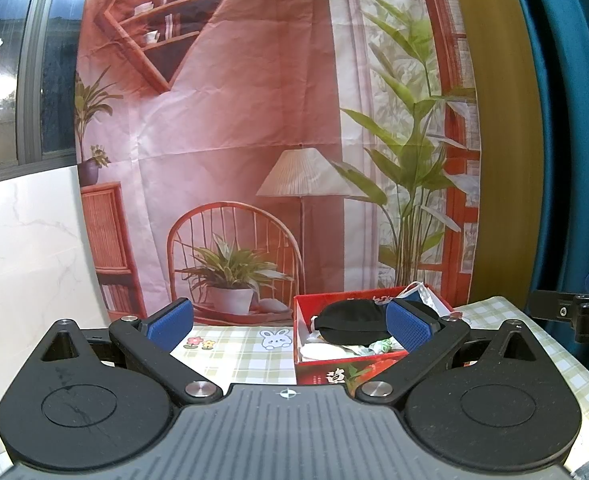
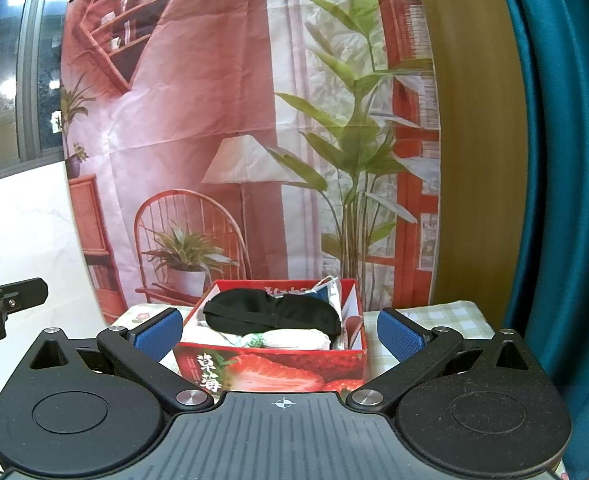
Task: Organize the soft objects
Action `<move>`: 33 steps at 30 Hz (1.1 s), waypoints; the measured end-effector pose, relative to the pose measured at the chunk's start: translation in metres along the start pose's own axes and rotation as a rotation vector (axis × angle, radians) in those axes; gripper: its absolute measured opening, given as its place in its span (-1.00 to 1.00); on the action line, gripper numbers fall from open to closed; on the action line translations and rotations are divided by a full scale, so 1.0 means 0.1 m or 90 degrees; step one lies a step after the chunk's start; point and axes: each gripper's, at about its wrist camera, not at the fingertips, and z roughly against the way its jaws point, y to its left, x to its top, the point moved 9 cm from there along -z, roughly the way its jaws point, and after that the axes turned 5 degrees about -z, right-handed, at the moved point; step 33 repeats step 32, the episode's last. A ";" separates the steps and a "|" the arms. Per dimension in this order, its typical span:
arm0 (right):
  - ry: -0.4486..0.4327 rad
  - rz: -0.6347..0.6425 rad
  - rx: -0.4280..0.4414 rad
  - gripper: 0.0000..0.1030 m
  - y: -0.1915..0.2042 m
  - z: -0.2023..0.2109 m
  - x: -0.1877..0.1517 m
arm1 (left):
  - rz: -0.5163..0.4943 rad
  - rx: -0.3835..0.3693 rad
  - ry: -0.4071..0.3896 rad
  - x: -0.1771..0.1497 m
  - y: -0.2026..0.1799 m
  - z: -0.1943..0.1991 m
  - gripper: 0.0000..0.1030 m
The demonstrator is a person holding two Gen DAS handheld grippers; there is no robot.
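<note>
Black eye mask (image 2: 272, 314) tops the strawberry box (image 2: 270, 368) at twelve o'clock; left gripper (image 1: 290, 326) and right gripper (image 2: 280, 336) gape wide, empty.

A small surface (image 1: 250, 356) covered with a pale green and cream checked cloth (image 2: 434, 316), printed with a white cartoon rabbit (image 1: 272, 339) and little flowers (image 1: 200, 342). A red cardboard box (image 2: 270, 368) with strawberry pictures and Chinese characters on its front wall stands directly on the cloth, open at the top. In the left wrist view the box sits right of the rabbit print; in the right wrist view it sits near the middle, with bare cloth on both sides. The surface backs against a hanging printed backdrop (image 1: 254, 120); a teal curtain (image 2: 566, 200) hangs at its right edge
</note>
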 end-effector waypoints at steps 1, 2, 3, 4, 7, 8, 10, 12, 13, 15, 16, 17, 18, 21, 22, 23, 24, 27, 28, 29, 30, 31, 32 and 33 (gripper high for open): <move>0.000 0.000 0.000 0.99 0.00 0.00 0.00 | 0.001 0.000 0.000 0.00 0.00 0.01 1.00; 0.000 0.000 0.000 0.99 0.00 0.00 0.00 | 0.003 0.000 0.000 0.00 0.00 0.01 1.00; 0.000 0.000 0.000 0.99 0.00 0.00 0.00 | 0.004 0.001 0.000 0.00 -0.01 0.01 1.00; 0.000 0.000 0.000 0.99 0.00 0.00 0.00 | 0.005 0.001 0.000 0.00 0.00 0.02 1.00; 0.000 -0.001 -0.001 0.99 -0.01 0.00 0.01 | 0.011 0.002 0.001 0.00 0.00 0.03 1.00; 0.000 -0.001 -0.002 0.99 -0.02 0.01 0.01 | 0.012 0.003 0.001 0.00 0.00 0.03 1.00; 0.000 -0.002 -0.003 0.99 -0.03 0.01 0.02 | 0.014 0.003 0.001 0.00 0.00 0.03 1.00; -0.001 -0.002 -0.004 0.99 -0.04 0.01 0.02 | 0.018 0.003 0.002 0.00 0.00 0.03 1.00; -0.001 -0.003 -0.004 0.99 -0.05 0.01 0.03 | 0.019 0.003 0.002 0.00 0.00 0.03 1.00; 0.000 -0.002 -0.004 0.99 -0.05 0.01 0.03 | 0.022 0.003 0.003 0.00 0.00 0.03 1.00; 0.000 -0.002 -0.005 0.99 -0.06 0.01 0.03 | 0.023 0.003 0.003 0.00 -0.01 0.03 1.00; 0.000 -0.002 -0.005 0.99 -0.05 0.01 0.03 | 0.023 0.003 0.003 0.00 0.00 0.03 1.00; 0.000 -0.002 -0.005 0.99 -0.06 0.01 0.03 | 0.024 0.002 0.003 0.00 -0.01 0.03 1.00; 0.000 -0.002 -0.005 0.99 -0.06 0.01 0.03 | 0.024 0.002 0.003 0.00 -0.01 0.03 1.00; 0.000 -0.002 -0.005 0.99 -0.05 0.01 0.03 | 0.024 0.002 0.003 0.00 -0.01 0.03 1.00; 0.000 -0.002 -0.005 0.99 -0.05 0.01 0.03 | 0.024 0.002 0.003 0.00 -0.02 0.03 1.00; 0.000 -0.002 -0.005 0.99 -0.05 0.01 0.03 | 0.024 0.001 0.003 0.00 -0.02 0.03 1.00; 0.000 -0.002 -0.005 0.99 -0.06 0.01 0.03 | 0.025 0.002 0.003 0.00 -0.03 0.03 1.00; 0.000 -0.002 -0.005 0.99 -0.06 0.01 0.03 | 0.024 0.001 0.002 0.00 -0.02 0.03 1.00; 0.000 -0.002 -0.005 0.99 -0.05 0.01 0.03 | 0.025 0.001 0.002 0.00 -0.03 0.03 1.00; 0.000 -0.002 -0.005 0.99 -0.05 0.01 0.03 | 0.025 0.001 0.002 0.00 -0.03 0.03 1.00; 0.000 -0.002 -0.005 0.99 -0.06 0.01 0.03 | 0.025 0.001 0.003 -0.01 -0.03 0.03 1.00; 0.000 -0.002 -0.005 0.99 -0.05 0.01 0.03 | 0.025 0.002 0.003 -0.01 -0.03 0.04 1.00; 0.000 -0.002 -0.005 0.99 -0.05 0.01 0.03 | 0.025 0.002 0.003 -0.01 -0.03 0.04 1.00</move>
